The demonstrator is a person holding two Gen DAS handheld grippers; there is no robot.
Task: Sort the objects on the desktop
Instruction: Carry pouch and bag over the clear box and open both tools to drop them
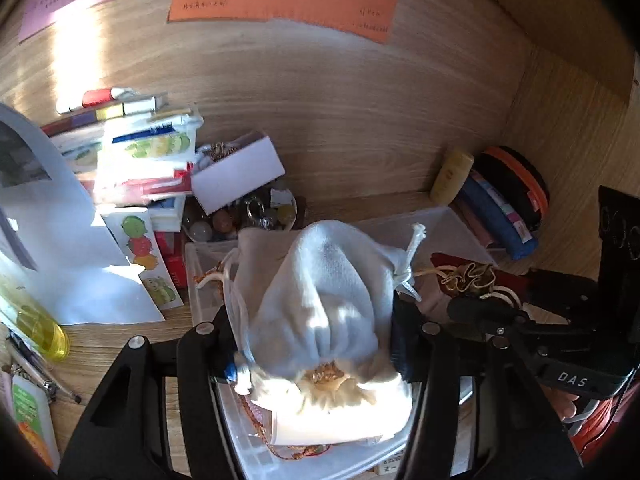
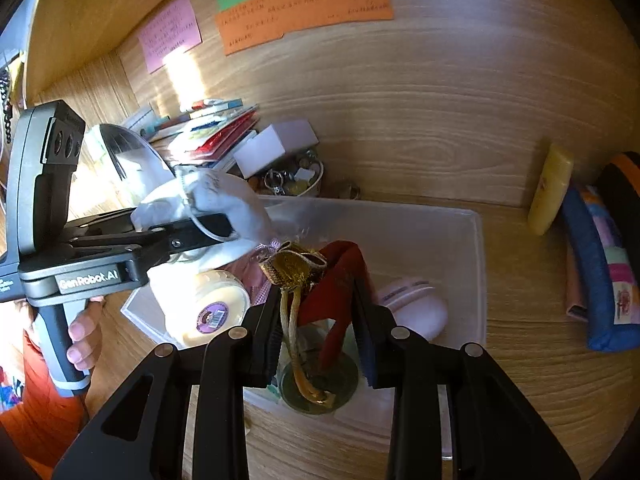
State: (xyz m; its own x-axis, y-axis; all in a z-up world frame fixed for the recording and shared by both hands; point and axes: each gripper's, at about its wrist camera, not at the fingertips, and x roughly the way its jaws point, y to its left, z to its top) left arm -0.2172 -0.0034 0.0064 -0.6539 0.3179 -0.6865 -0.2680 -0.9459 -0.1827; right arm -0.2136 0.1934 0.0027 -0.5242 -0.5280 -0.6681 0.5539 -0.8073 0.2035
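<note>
My left gripper (image 1: 316, 340) is shut on a white drawstring pouch (image 1: 320, 300) and holds it over a clear plastic bin (image 1: 448, 224). The pouch also shows in the right wrist view (image 2: 208, 208), held by the left gripper (image 2: 224, 228). My right gripper (image 2: 320, 320) is shut on a dark red pouch with a gold ruffled neck (image 2: 340, 276), above the same bin (image 2: 460, 248). That red pouch shows in the left wrist view (image 1: 468, 276). In the bin lie a cream round container (image 2: 208, 308), a pink oval case (image 2: 416, 308) and a beige pouch (image 1: 260, 256).
A stack of packets and boxes (image 1: 148, 152), a white box (image 1: 240, 176) and a bowl of beads and keys (image 1: 256, 216) stand at the back left. A yellow tube (image 2: 550, 188), blue pencil case (image 2: 596, 280) and black-orange case (image 1: 516, 184) lie right. Notes hang on the wooden back wall (image 2: 400, 100).
</note>
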